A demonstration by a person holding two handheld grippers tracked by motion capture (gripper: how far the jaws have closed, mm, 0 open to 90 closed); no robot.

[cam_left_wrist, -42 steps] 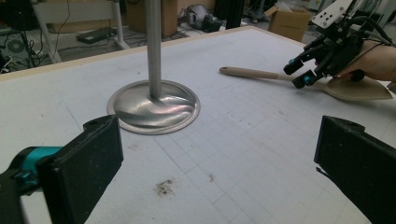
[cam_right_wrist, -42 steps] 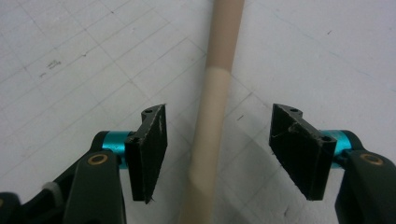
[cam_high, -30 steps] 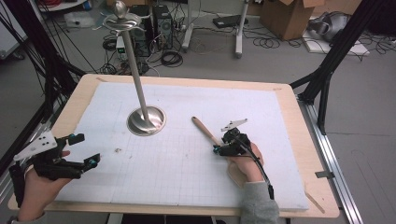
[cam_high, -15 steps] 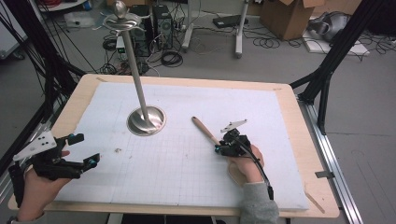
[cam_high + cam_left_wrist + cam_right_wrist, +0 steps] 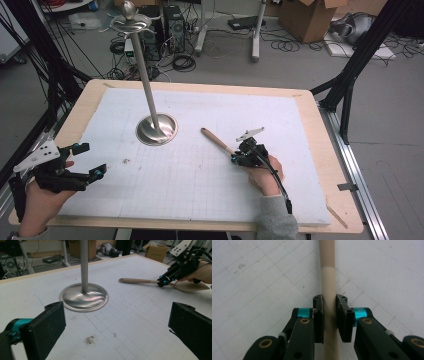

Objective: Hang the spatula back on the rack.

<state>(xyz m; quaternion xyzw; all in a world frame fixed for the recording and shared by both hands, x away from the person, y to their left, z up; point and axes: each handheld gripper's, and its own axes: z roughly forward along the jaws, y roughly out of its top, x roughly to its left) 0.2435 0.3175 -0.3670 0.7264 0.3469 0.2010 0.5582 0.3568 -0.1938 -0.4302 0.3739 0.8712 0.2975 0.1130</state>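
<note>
A wooden spoon lies flat on the white gridded mat, right of centre. My right gripper sits low over its handle. Its jaws have just been closing, and both pads now press the handle's sides. In the left gripper view the spoon's handle points left from the right gripper, and the blade lies under the hand. My left gripper rests at the mat's left edge, jaws wide open with nothing between them.
A tall metal stand with a round dished base rises from the mat's middle left, its pole straight ahead of the left gripper. Small dark crumbs dot the mat. The wooden table rim frames the mat.
The right gripper's jaws have drawn in around the spoon's handle. Both hands and the spoon have stayed where they were.
</note>
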